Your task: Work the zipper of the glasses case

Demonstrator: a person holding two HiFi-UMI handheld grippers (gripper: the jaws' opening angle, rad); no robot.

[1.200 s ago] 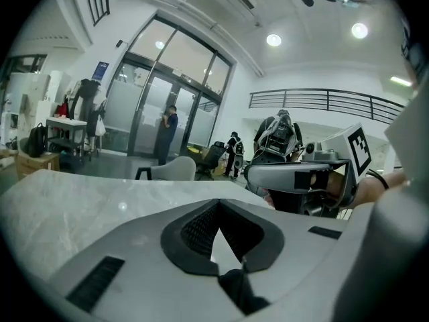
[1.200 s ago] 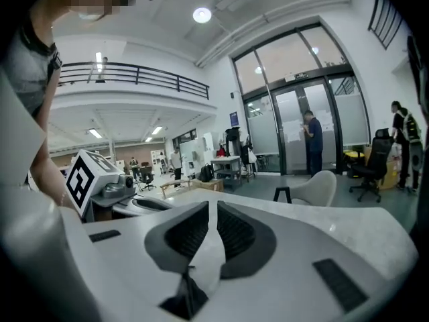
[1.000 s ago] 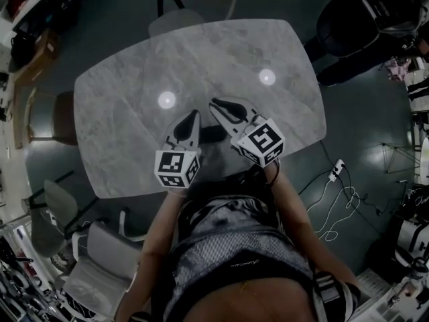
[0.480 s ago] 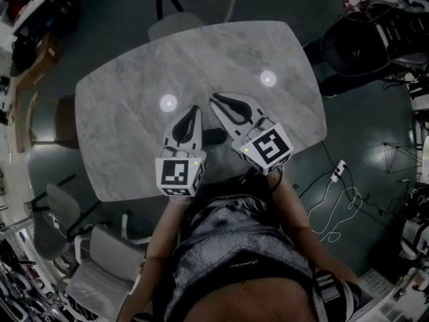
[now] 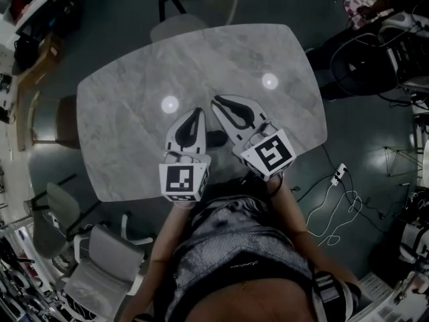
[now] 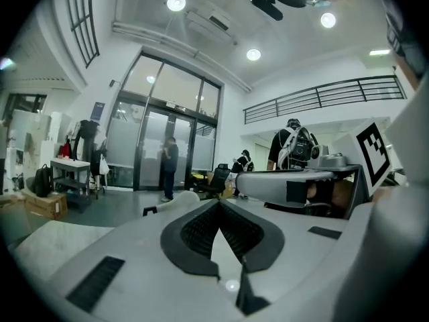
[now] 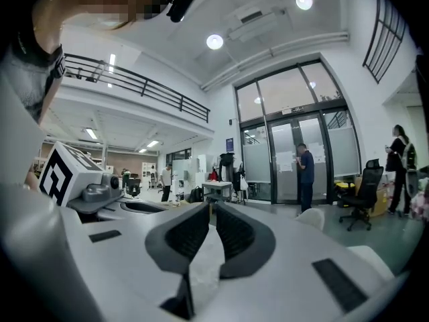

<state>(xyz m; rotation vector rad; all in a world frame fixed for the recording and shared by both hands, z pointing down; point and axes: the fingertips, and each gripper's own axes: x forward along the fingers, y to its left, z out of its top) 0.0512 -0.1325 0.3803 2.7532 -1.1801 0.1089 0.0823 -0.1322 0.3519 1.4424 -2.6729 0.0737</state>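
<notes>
Glasses case point(image 5: 216, 137) is seen lying on the table point(image 5: 134, 113), flanked for a likely two-sided hold: left gripper point(image 5: 196, 111) is closed, empty; right gripper point(image 5: 216, 101) is barely parted, nothing gripped.

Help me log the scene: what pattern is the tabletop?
Light grey, marble-like veining; the tabletop shows best in the head view.
</notes>
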